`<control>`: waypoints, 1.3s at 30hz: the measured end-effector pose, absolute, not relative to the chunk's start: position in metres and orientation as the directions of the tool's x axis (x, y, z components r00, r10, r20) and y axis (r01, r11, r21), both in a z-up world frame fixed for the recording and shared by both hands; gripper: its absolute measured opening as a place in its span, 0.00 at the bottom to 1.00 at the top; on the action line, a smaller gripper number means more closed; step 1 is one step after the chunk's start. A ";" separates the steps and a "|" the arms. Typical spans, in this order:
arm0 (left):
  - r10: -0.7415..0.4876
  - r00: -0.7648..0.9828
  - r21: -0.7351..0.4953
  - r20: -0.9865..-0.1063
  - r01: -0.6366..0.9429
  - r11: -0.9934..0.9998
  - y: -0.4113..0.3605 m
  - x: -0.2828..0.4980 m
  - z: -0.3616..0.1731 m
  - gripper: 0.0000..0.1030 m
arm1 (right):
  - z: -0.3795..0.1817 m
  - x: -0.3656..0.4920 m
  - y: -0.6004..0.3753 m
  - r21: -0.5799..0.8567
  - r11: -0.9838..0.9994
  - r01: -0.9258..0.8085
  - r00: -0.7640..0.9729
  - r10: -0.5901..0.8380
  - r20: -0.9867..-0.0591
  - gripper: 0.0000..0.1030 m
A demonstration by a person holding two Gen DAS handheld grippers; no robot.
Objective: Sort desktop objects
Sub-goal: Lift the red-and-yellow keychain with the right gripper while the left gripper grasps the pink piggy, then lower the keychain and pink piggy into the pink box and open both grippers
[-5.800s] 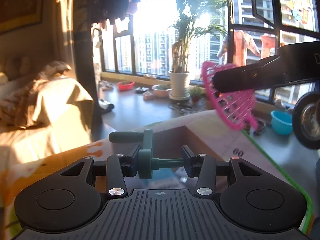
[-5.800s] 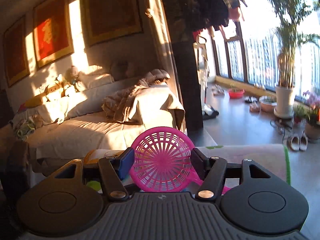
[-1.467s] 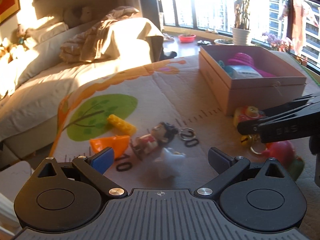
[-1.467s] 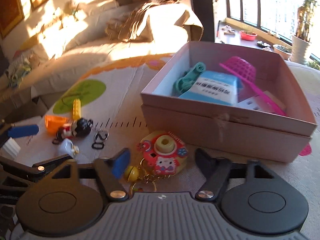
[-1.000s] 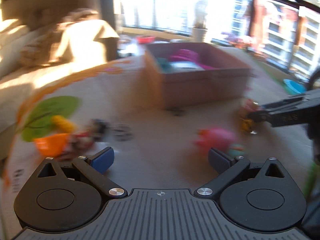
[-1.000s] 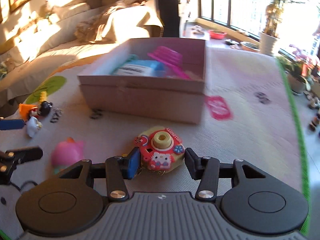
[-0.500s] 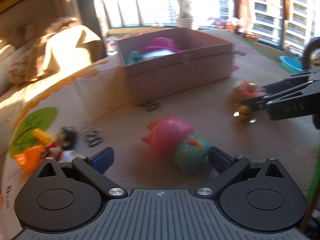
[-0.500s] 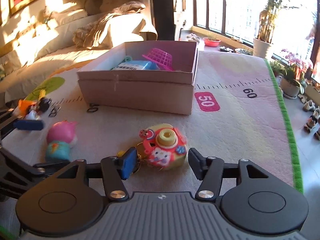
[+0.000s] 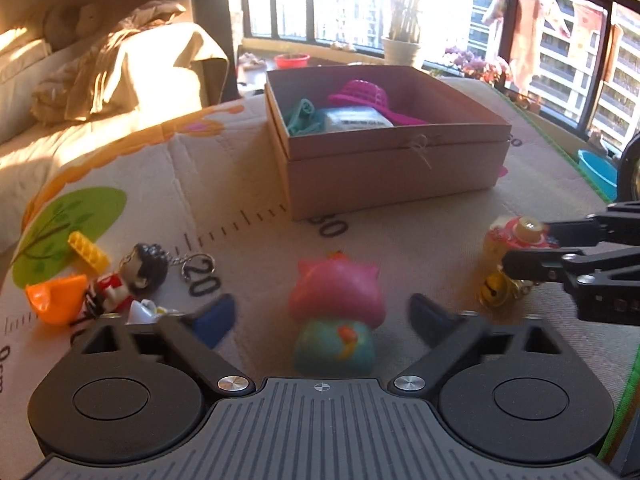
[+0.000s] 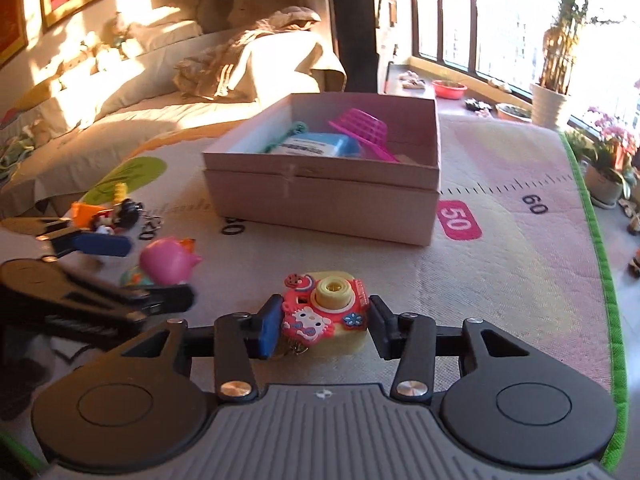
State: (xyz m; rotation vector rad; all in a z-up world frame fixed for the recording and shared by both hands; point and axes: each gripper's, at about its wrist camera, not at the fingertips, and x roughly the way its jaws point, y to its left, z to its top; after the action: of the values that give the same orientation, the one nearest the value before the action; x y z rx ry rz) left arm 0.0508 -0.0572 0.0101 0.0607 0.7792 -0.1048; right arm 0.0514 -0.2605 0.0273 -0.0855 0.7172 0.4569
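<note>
Two grippers are down over the play mat (image 9: 248, 184) in the low sun. The left gripper (image 9: 322, 318) has its jaws set either side of the pink toy (image 9: 334, 300), a squishy thing with a teal bottom lying on the mat; the jaws have just been closing in, blurred in the left view, but there is a gap on both sides and neither pad touches the toy. The right gripper (image 10: 323, 326) has also just been closing, and its jaws now sit against the two flanks of the toy camera (image 10: 326, 312), a yellow block with a pink cartoon face; it looks gripped, with the camera apparently resting on the mat and a keyring hanging beneath it. In the left view a small yellow bell (image 9: 494, 294) lies by that camera. Beyond both toys stands the open cardboard box (image 9: 394, 168), which holds a pink scoop (image 9: 362, 94), a green piece (image 9: 302, 114) and a pale blue pack (image 9: 354, 118). Off to the left of the pink toy lies a cluster of loose things: a doll keychain (image 9: 132, 276) with a dark head, an orange piece (image 9: 54, 296) touching it, a yellow brick (image 9: 88, 250) just behind, and a small white toy (image 9: 146, 310) partly hidden by the left gripper's arm. A bed (image 10: 132, 92) with rumpled covers stands behind the mat.
</note>
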 end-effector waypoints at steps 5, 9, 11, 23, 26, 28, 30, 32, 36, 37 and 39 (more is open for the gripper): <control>-0.072 0.703 0.014 -0.707 0.116 0.993 -0.058 0.047 0.009 0.62 | 0.042 0.039 -0.259 0.080 0.884 -0.461 0.657 0.400 -0.639 0.43; -0.090 0.725 0.014 -0.683 0.135 0.991 -0.057 0.035 0.016 0.52 | 0.056 0.027 -0.259 0.077 0.869 -0.489 0.659 0.426 -0.621 0.42; -0.087 0.747 0.032 -0.659 0.143 0.989 -0.058 0.027 0.025 0.51 | 0.067 0.023 -0.262 0.075 0.864 -0.497 0.671 0.438 -0.598 0.42; -0.158 0.858 0.137 -0.488 0.255 0.957 -0.081 0.080 0.090 0.51 | 0.148 0.061 -0.289 0.057 0.893 -0.447 0.803 0.428 -0.414 0.42; -0.170 0.851 0.126 -0.497 0.265 0.956 -0.083 0.125 0.088 0.51 | 0.153 0.090 -0.289 0.067 0.900 -0.431 0.815 0.420 -0.400 0.42; -0.181 0.847 0.109 -0.500 0.268 0.957 -0.084 0.155 0.087 0.51 | 0.152 0.112 -0.286 0.075 0.899 -0.431 0.813 0.422 -0.401 0.42; -0.203 0.838 0.082 -0.507 0.281 0.956 -0.086 0.184 0.085 0.51 | 0.146 0.133 -0.282 0.082 0.899 -0.430 0.806 0.424 -0.413 0.42; -0.209 0.823 0.054 -0.528 0.278 0.959 -0.089 0.213 0.078 0.53 | 0.133 0.155 -0.278 0.104 0.898 -0.428 0.789 0.427 -0.442 0.42; -0.207 0.789 -0.011 -0.579 0.246 0.969 -0.082 0.241 0.057 0.61 | 0.093 0.187 -0.272 0.151 0.894 -0.421 0.736 0.434 -0.520 0.43; -0.210 0.785 -0.017 -0.583 0.246 0.969 -0.079 0.237 0.054 0.65 | 0.084 0.192 -0.271 0.162 0.894 -0.418 0.723 0.435 -0.537 0.44; -0.197 0.789 0.003 -0.582 0.244 0.970 -0.074 0.225 0.051 0.76 | 0.068 0.195 -0.269 0.165 0.898 -0.408 0.713 0.427 -0.556 0.44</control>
State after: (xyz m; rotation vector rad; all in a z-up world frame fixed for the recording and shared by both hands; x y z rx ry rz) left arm 0.2254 -0.0740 0.0510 0.0794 0.6180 -0.2378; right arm 0.1949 -0.2690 0.0682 0.0311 0.6241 0.4626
